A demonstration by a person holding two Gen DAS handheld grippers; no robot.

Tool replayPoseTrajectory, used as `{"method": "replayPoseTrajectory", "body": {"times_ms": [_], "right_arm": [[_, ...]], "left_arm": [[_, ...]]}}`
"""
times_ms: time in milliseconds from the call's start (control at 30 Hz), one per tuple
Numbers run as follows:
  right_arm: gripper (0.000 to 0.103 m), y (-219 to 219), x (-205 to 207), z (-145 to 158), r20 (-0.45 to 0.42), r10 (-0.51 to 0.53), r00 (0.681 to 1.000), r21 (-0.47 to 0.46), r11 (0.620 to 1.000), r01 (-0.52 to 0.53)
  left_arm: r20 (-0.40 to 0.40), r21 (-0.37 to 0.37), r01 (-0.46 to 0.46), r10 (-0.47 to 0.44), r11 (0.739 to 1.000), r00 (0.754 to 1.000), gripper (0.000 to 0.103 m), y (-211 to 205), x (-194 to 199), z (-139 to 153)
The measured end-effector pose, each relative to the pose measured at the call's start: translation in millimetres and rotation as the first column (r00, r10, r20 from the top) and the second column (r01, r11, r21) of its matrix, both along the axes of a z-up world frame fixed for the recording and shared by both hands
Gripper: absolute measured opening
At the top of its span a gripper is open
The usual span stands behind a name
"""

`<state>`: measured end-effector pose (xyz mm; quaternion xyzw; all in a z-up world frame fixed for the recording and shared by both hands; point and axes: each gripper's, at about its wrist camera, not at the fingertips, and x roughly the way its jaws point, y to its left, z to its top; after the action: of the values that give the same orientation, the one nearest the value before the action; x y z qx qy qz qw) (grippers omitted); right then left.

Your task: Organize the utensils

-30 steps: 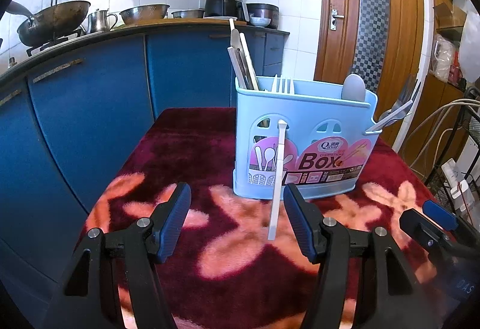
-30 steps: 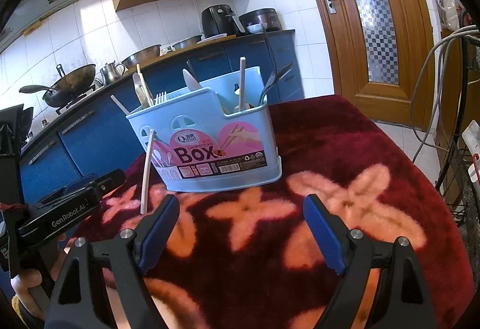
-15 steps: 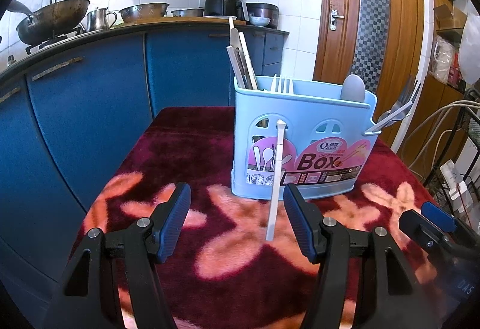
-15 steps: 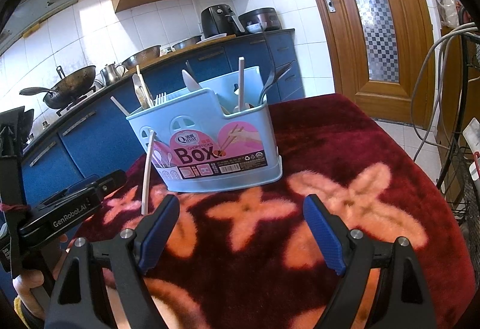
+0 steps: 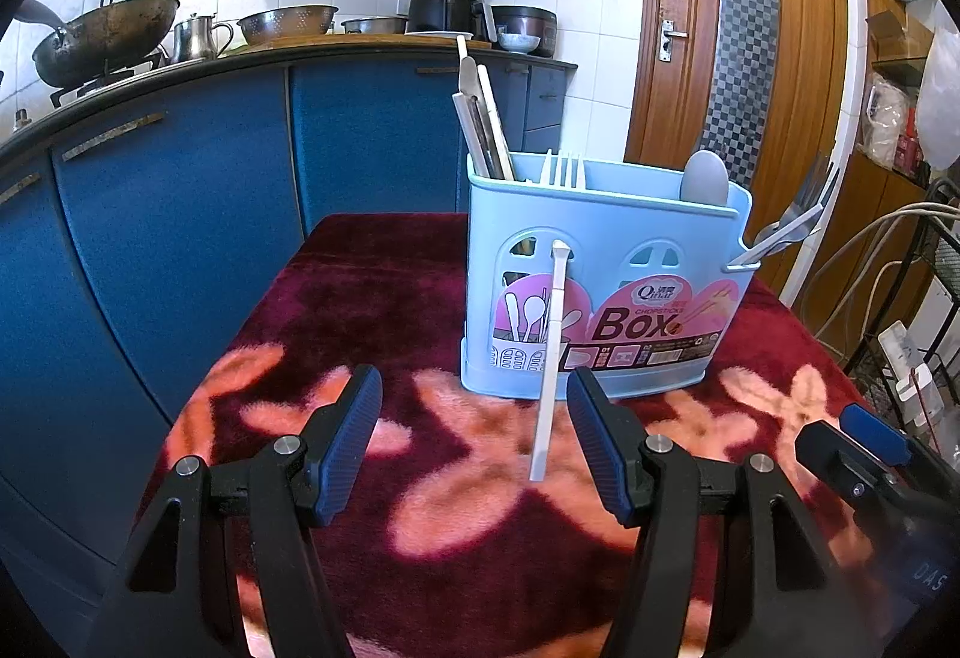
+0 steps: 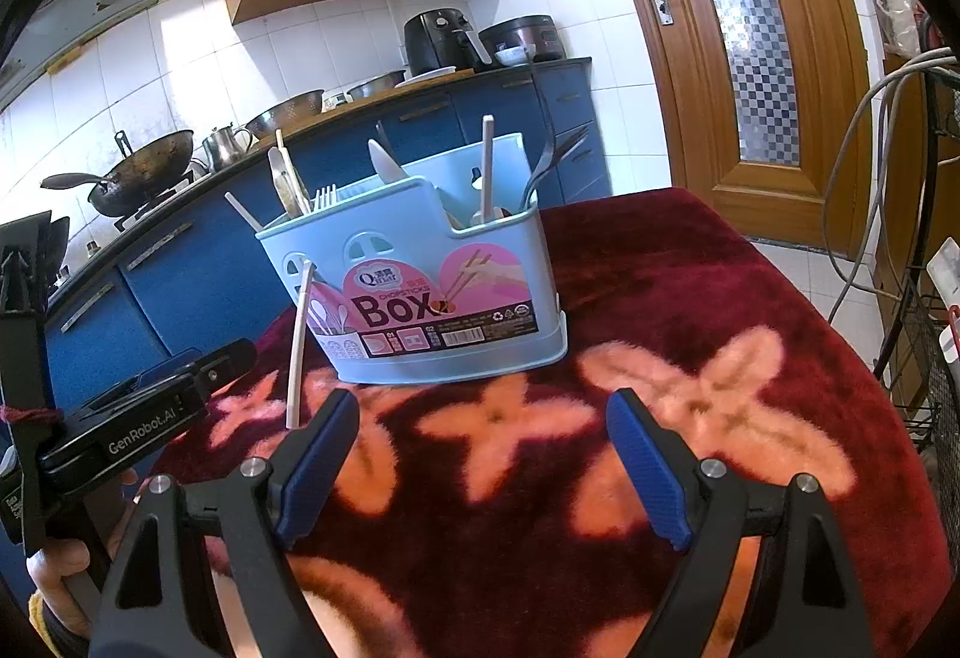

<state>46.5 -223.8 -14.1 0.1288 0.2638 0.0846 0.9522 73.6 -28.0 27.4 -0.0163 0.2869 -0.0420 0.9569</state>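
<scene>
Both grippers' fingers [image 5: 351, 442] released, empty; white plastic stick [image 5: 549, 358] propped vs pale-blue utensil box [image 5: 600, 298] mid-bench – clumsy pinch prob. topples it.

Table [image 5: 372, 286] wore a dark red plush cloth with pink flowers; blue utensil box [image 5: 600, 292] stood near its far edge, white stick [image 5: 549, 358] leaning against it.
</scene>
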Motion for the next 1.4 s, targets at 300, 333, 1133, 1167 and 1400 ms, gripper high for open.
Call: {"method": "replayPoseTrajectory", "body": {"times_ms": [300,333,1133,1167,1400], "right_arm": [[0.086,0.7,-0.2,0.4,0.001,0.000,1.000,-0.001,1.000,0.000],[0.086,0.6,-0.2,0.4,0.001,0.001,1.000,0.000,1.000,-0.001],[0.086,1.3,-0.2,0.7,0.002,0.000,1.000,0.000,1.000,0.000],[0.086,1.6,0.0,0.6,0.002,-0.001,1.000,0.000,1.000,0.001],[0.086,1.0,-0.3,0.6,0.002,0.000,1.000,0.000,1.000,0.000]], "left_arm": [[-0.001,-0.002,0.003,-0.003,1.000,1.000,0.066,-1.1,-0.6,0.4],[-0.001,-0.002,0.002,-0.002,1.000,1.000,0.066,-1.0,-0.6,0.4],[-0.002,-0.002,0.004,-0.004,1.000,1.000,0.066,-1.5,-0.8,0.8],[-0.002,-0.002,0.004,-0.004,1.000,1.000,0.066,-2.0,-1.2,0.9],[0.000,-0.006,0.007,-0.007,1.000,1.000,0.066,-3.1,-2.4,1.3]]}}
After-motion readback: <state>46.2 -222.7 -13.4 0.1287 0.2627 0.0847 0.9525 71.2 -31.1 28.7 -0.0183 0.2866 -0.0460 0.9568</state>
